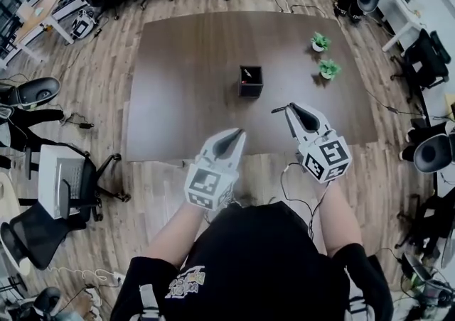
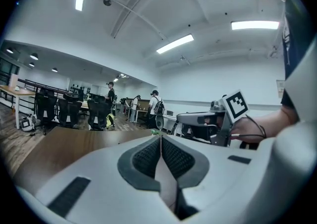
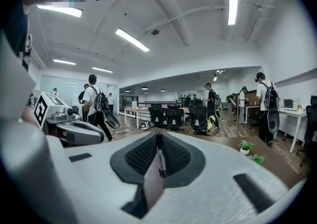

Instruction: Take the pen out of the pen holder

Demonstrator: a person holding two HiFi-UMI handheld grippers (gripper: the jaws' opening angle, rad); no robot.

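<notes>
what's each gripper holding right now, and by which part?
The right gripper is shut on a pen, pinched along its shaft between the pads. The left gripper is shut on nothing.

One table (image 1: 192,85), one pen holder (image 1: 250,80), two potted plants (image 1: 320,42) (image 1: 328,68), two claws (image 1: 239,131) (image 1: 288,109).

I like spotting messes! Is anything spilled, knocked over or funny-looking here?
Nothing is spilled or knocked over. The pen holder and both little plants stand upright on the table. The only odd bit: a pen is away from the holder, pinched in the right tongs and poking out sideways.
</notes>
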